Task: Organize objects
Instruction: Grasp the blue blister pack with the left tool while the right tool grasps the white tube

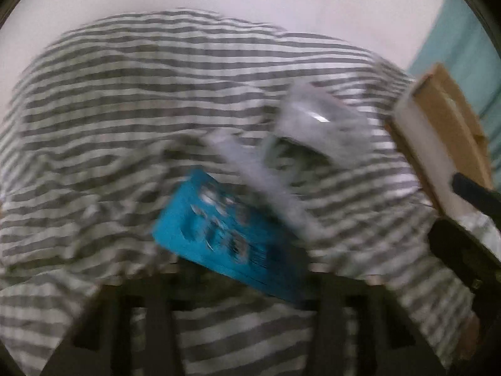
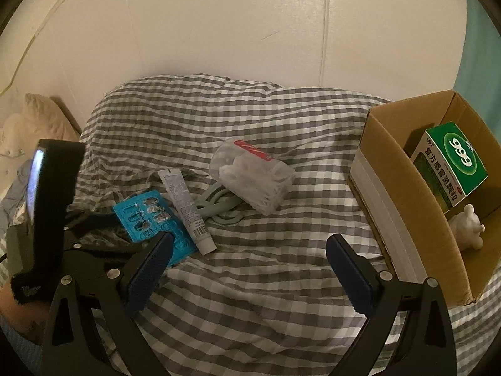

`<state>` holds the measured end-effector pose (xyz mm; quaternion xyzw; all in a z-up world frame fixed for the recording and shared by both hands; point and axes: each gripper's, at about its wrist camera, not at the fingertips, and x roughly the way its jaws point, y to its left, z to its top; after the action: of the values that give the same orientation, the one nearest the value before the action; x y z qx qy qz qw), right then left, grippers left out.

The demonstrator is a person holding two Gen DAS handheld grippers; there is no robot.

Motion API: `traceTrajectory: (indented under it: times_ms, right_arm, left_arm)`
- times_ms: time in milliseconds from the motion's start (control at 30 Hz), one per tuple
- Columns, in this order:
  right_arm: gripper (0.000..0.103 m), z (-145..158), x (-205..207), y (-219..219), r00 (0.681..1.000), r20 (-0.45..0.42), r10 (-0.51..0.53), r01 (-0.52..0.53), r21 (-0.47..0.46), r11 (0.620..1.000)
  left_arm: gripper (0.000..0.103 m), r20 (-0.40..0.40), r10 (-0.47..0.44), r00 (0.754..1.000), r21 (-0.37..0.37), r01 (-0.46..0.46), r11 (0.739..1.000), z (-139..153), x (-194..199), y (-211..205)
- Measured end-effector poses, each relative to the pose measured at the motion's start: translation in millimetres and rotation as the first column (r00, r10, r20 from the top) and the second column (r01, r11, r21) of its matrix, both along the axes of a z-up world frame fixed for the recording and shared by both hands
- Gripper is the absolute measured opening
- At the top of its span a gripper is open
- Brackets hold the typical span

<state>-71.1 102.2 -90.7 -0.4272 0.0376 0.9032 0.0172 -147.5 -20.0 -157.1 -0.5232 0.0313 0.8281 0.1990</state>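
Observation:
A blue blister pack [image 2: 150, 216] lies on the checked bedcover [image 2: 250, 297], beside a white tube [image 2: 186, 208], a grey cord [image 2: 219, 208] and a clear plastic container of white items [image 2: 253, 177]. My right gripper [image 2: 249, 269] is open and empty, above the cover between these and a cardboard box [image 2: 391, 194]. The left wrist view is blurred: the blister pack [image 1: 225, 238] lies just in front of my left gripper [image 1: 238, 285], whose jaws are wide apart. The tube [image 1: 266, 194] and container [image 1: 316, 125] lie beyond. The left gripper also shows in the right view [image 2: 90, 222].
The cardboard box at right holds a green medicine box [image 2: 451, 163] and a small white figurine [image 2: 468, 227]; it also shows in the left view [image 1: 438, 134]. A white wall [image 2: 219, 31] stands behind the bed. A beige pillow [image 2: 40, 119] lies at far left.

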Motion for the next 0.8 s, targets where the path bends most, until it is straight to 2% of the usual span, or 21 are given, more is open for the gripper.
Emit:
traceTrajectory:
  times_ms: [33,100,133,233,300,467,600,667,800]
  right_arm:
    - [0.098,1,1,0,1.0,-0.001,-0.001,0.001,0.001,1.0]
    - [0.098,4,2,0,1.0,-0.005,-0.002,0.002,0.004,1.0]
    - [0.098,5,3,-1,1.0,-0.008,-0.001,0.001,0.011,1.0]
    - [0.098,11,2,-7,1.0,-0.009,0.016,-0.016,0.036,0.999]
    - [0.098,14,1,-13,0.999,-0.011,0.032,-0.031,0.052,0.998]
    - [0.098,13,-21,-34,0.997,0.008,0.08,-0.08,0.087,0.993]
    - [0.094,-7,-53,-59,0.988,0.085,0.132,-0.142,0.128,0.982]
    - [0.087,-25,-70,-72,0.979,0.145,0.146,-0.17,0.17,0.971]
    - [0.079,-58,-95,-84,0.954,0.242,0.176,-0.222,0.175,0.959]
  left_arm:
    - [0.024,-0.021,-0.012,1.0,-0.01,0.012,1.0,3,4,2]
    - [0.01,-0.07,-0.029,0.997,-0.027,0.027,0.999,14,13,4]
    - [0.007,-0.088,-0.027,0.996,-0.034,0.024,0.999,20,17,2]
    - [0.007,-0.148,-0.011,0.989,-0.065,0.002,0.998,38,26,-8]
    - [0.007,-0.17,0.006,0.985,-0.052,-0.015,0.999,51,29,-22]
    - [0.007,-0.236,0.069,0.969,-0.077,-0.089,0.993,75,29,-53]
    - [0.007,-0.267,0.098,0.959,-0.111,-0.132,0.985,79,25,-69]
    - [0.007,-0.269,0.109,0.957,-0.12,-0.145,0.982,77,23,-74]
    - [0.007,-0.251,0.115,0.961,-0.136,-0.153,0.979,63,14,-77]
